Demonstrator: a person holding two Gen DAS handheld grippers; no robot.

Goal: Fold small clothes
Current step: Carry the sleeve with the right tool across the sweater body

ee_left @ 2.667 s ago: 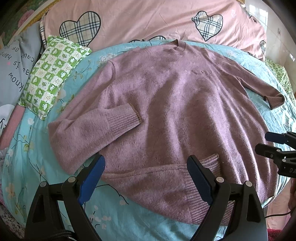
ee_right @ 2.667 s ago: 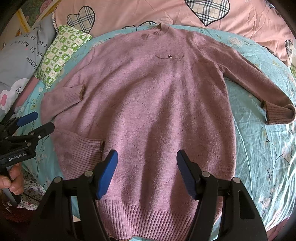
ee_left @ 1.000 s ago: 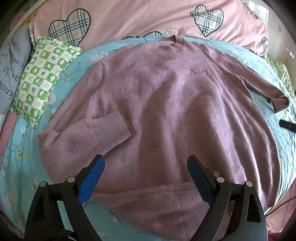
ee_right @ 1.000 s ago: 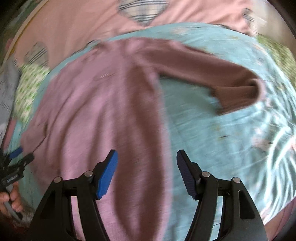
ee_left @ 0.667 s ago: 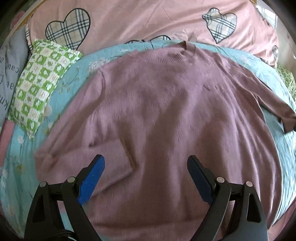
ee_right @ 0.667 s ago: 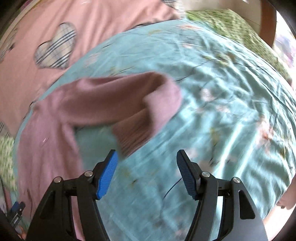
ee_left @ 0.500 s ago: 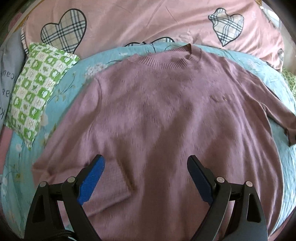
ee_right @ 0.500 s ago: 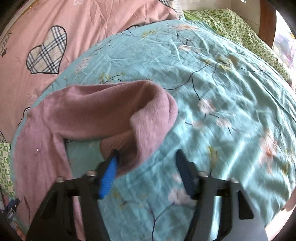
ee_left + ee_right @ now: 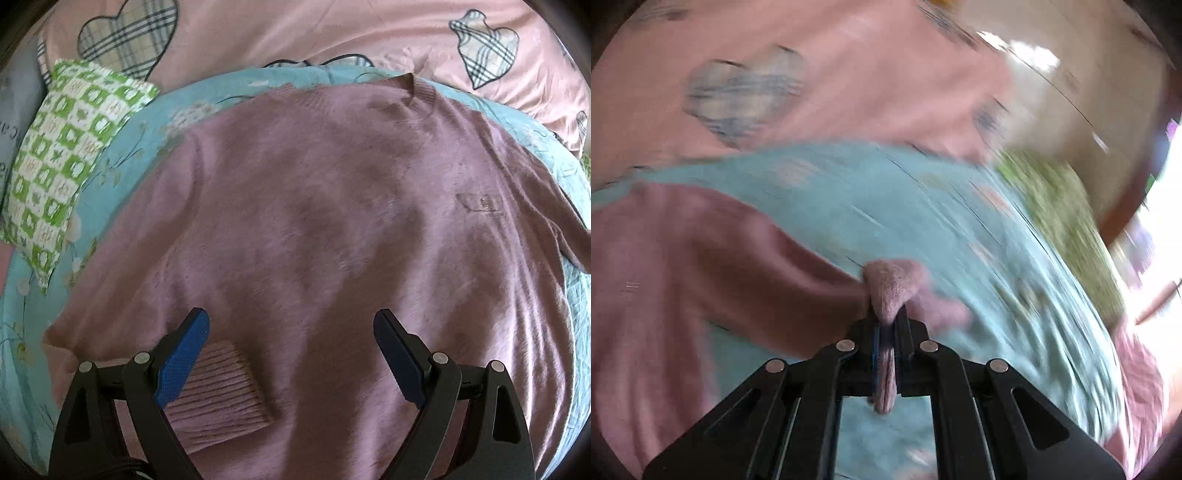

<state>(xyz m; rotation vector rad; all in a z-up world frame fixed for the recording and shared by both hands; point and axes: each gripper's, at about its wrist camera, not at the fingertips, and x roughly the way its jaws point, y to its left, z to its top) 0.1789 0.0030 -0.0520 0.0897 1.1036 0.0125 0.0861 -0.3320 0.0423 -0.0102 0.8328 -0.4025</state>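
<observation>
Looking along the left gripper (image 9: 291, 354), the left wrist view showed a mauve knitted sweater (image 9: 332, 221) spread flat, front up, across a turquoise floral bedsheet (image 9: 122, 147). Its ribbed neckline (image 9: 421, 96) pointed toward a pink duvet with plaid hearts (image 9: 295, 33) at the far side, and a small chest pocket (image 9: 480, 203) sat toward the right of the frame. The gripper's two blue-padded fingers (image 9: 183, 362) stood wide apart above the lower part of the garment, gripping nothing. Just beside the left pad lay the ribbed cuff (image 9: 221, 395) of one sleeve, folded in over the sweater's body. A green and white checked pillow (image 9: 66, 162) rested on the sheet to the left, near the sweater's shoulder but apart from it. The right wrist view was heavily blurred. There the right gripper (image 9: 885, 332) had its fingers drawn tightly together on a bunch of the mauve knit, the other sleeve's end (image 9: 890, 288), with fabric poking out past the tips and a strip hanging down between the pads. The sleeve ran leftward from the pinch back to the body of the sweater, which filled the left of that frame, over the turquoise sheet. The pink duvet showed beyond, and a green patterned cloth (image 9: 1067, 221) lay at the right; its details were too smeared to make out.
</observation>
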